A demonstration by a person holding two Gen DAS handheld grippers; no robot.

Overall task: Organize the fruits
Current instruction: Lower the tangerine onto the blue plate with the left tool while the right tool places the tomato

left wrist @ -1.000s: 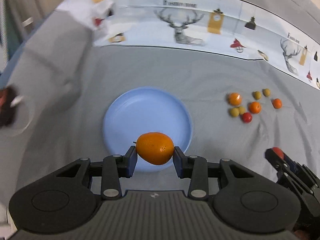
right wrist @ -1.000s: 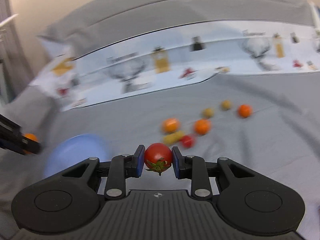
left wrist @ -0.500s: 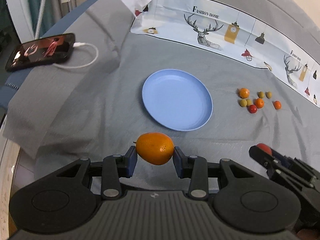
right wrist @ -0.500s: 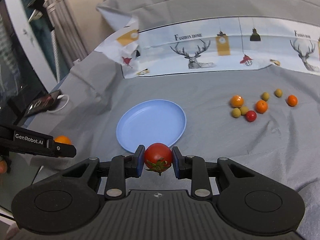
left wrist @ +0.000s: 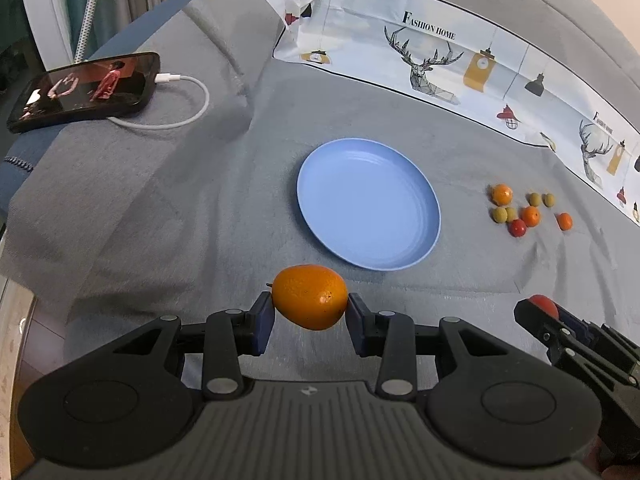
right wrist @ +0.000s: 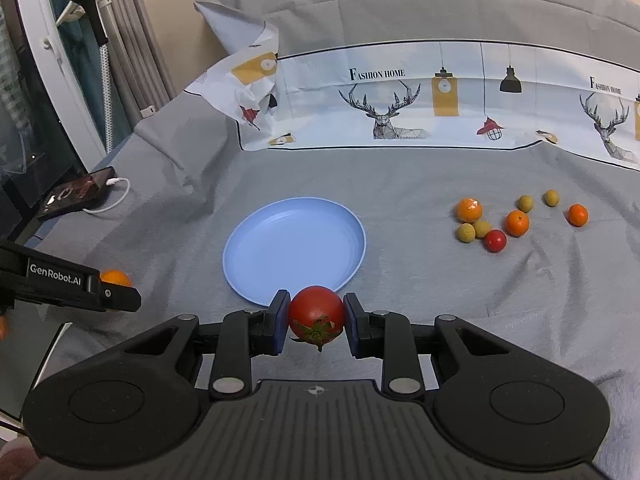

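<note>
My left gripper (left wrist: 310,312) is shut on an orange fruit (left wrist: 309,297), held above the grey cloth just in front of the empty blue plate (left wrist: 368,204). My right gripper (right wrist: 316,320) is shut on a red tomato (right wrist: 317,311) with a green stalk, at the plate's (right wrist: 294,250) near rim. Each gripper shows in the other's view: the right one (left wrist: 540,312) at lower right with its tomato, the left one (right wrist: 116,286) at the left edge with its orange. Several small orange, yellow-green and red fruits (left wrist: 520,212) (right wrist: 496,224) lie in a loose cluster right of the plate.
A grey cloth (left wrist: 200,220) covers the surface. A dark phone (left wrist: 84,90) with a white charging cable (left wrist: 176,120) lies at the far left. A white printed cloth with deer pictures (right wrist: 400,100) runs along the back. Curtains and a window frame (right wrist: 60,80) stand at the left.
Both grippers have pulled back from the plate with their fruits still held; the plate and the fruit cluster now sit farther off and the phone has come into view. Little moved in the last half second.
</note>
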